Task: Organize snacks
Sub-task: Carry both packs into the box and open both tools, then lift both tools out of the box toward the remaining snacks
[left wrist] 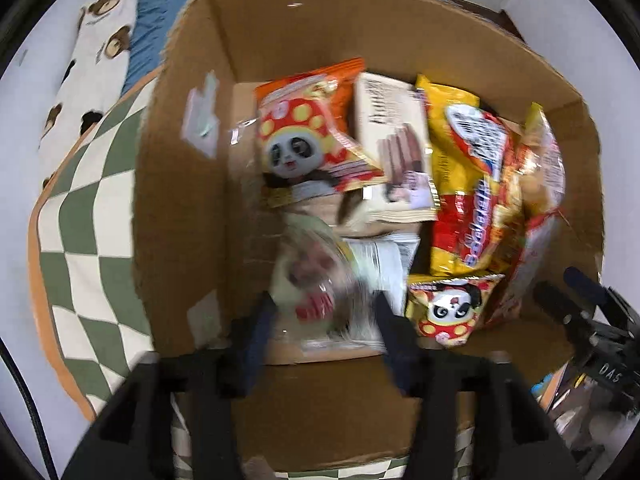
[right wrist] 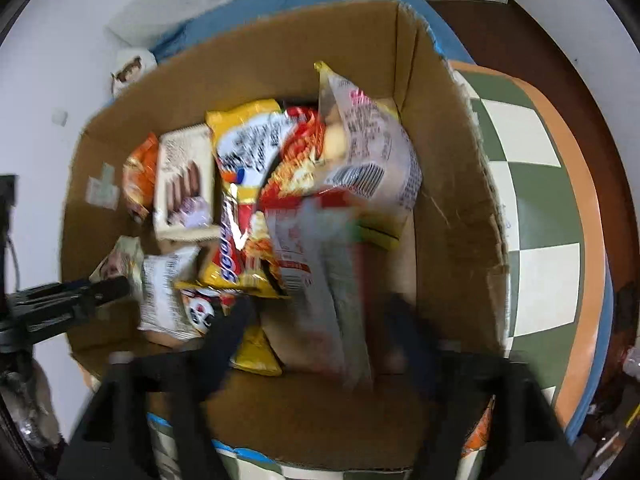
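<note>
The left gripper (left wrist: 324, 320) points down into the cardboard box (left wrist: 180, 200), released, a blurred pale packet (left wrist: 316, 280) loose between its spread fingers. The right gripper (right wrist: 316, 328) hangs over the same box, wide open, a blurred red-and-white packet (right wrist: 320, 264) dropping between its fingers. Ahead lie the other snacks, including a yellow bag (left wrist: 460, 184). Only the right view shows the brown floor (right wrist: 520, 32); only the left shows a bear-print pillow (left wrist: 104, 48).
</note>
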Tool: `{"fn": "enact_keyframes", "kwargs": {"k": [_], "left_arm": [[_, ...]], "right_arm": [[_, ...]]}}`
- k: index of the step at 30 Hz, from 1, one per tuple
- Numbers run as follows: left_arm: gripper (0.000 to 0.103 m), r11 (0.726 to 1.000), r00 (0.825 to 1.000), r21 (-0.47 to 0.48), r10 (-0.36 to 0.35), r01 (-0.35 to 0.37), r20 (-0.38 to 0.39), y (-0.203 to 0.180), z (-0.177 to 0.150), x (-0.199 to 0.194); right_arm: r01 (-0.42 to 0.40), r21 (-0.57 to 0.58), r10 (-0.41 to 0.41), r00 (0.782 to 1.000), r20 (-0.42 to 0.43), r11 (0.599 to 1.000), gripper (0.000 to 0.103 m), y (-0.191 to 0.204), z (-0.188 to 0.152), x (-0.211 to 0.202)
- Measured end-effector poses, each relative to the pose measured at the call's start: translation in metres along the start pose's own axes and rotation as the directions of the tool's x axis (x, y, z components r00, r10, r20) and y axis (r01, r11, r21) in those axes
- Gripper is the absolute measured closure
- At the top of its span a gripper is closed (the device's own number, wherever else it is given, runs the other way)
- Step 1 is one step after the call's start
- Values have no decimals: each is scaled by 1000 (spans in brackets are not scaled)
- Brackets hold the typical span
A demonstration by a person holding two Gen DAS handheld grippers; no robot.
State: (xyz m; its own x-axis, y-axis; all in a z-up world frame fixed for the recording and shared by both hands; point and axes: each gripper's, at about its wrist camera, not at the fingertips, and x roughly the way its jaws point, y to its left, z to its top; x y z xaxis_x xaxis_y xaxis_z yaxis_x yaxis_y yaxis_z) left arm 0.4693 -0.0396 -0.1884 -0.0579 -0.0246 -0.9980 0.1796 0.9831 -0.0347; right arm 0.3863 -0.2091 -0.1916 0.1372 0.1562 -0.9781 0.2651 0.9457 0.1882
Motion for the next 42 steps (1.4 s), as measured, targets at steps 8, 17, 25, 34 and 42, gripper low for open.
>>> {"fn": "enact_keyframes", "kwargs": {"k": [8, 17, 25, 34, 42], "left_arm": [[24, 1000, 998, -1, -1, 2, 55, -5, -1, -4], [22, 1000, 974, 1, 15, -16, 225, -13, -30, -36], [22, 1000, 932, -8, 9, -6, 361, -23, -80, -72], [22, 1000, 877, -11, 11, -6, 480, -29, -134, -108], [22, 1000, 827, -30, 25, -10, 562, -31, -177, -138]], "right_arm": [[11, -4, -11, 1000, -6, 1000, 3, 4, -3, 2], [35, -21, -33, 995, 97, 999, 3, 10, -19, -35], [90, -73, -72, 973, 220, 993, 3, 22, -48, -79], [91, -84, -60, 948, 313, 992, 3, 26, -93, -120], [75, -83, -36, 918, 394, 994, 3, 29, -124, -157]]}}
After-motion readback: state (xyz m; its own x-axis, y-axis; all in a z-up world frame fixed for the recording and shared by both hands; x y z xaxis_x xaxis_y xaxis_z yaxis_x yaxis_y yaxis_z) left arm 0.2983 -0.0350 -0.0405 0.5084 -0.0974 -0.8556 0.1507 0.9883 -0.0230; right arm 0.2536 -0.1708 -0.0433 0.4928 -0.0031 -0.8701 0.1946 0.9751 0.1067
